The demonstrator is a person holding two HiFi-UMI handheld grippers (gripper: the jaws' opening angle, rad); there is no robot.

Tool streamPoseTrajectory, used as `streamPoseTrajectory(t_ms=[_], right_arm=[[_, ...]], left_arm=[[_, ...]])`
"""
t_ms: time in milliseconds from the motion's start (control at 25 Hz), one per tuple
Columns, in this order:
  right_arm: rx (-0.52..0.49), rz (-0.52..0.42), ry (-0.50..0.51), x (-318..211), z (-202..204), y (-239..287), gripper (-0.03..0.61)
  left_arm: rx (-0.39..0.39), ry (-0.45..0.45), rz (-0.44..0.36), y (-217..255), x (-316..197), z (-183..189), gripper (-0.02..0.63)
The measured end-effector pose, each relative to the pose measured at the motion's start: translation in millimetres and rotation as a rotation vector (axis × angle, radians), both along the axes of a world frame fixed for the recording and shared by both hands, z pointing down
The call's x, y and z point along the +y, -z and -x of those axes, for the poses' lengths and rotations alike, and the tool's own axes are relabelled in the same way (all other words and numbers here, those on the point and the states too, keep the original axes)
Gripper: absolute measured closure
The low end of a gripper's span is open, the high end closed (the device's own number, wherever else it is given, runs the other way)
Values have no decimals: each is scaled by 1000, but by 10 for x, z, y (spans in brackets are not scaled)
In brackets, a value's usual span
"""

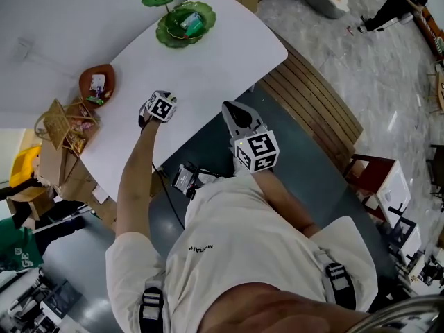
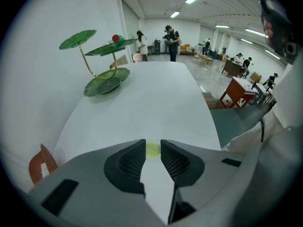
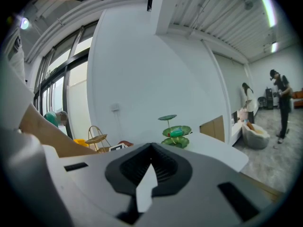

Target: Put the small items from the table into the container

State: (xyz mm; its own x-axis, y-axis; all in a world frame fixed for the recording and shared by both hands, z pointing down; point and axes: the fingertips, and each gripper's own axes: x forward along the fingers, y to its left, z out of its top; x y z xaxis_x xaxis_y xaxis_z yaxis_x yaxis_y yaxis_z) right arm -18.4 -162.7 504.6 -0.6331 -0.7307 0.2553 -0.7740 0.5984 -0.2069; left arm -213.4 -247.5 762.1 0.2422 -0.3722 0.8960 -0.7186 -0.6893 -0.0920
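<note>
Between left gripper (image 2: 152, 151) jaws, round ball (image 2: 152, 149), pinched

The ball (image 2: 152, 149) is yellow-green, the table (image 2: 151, 108) white, the leaf trays (image 2: 106, 82) green (one bead (image 2: 115, 38) red).

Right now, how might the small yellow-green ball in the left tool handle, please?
Round and smooth-looking, the ball would probably roll on the table if released. Pinched only at the tips of the left tool, it may slip.

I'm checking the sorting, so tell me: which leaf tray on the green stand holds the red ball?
The middle leaf tray, between the small top leaf and the wide bottom leaf: the red ball sits on it; the other two show none.
</note>
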Motion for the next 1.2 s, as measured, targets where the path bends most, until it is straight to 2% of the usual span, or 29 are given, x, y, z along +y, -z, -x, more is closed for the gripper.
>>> streamPoseTrajectory(t_ms=[240,600,880,1200], right_arm=[[-20,-10,-1,-6,-18,58,570],[-45,-26,-9,-19,-34,176,571],[-50,-37,-13,2,-64,225,569],[-59,-47,-17,11,-77,286,569]], left_arm=[[30,0,-61,339,-103,-168,512],[116,19,-135,790,-126,-508,512],[245,119,-207,1211,-145,-727,512],[302,139,-309,1604,-180,-979,512]])
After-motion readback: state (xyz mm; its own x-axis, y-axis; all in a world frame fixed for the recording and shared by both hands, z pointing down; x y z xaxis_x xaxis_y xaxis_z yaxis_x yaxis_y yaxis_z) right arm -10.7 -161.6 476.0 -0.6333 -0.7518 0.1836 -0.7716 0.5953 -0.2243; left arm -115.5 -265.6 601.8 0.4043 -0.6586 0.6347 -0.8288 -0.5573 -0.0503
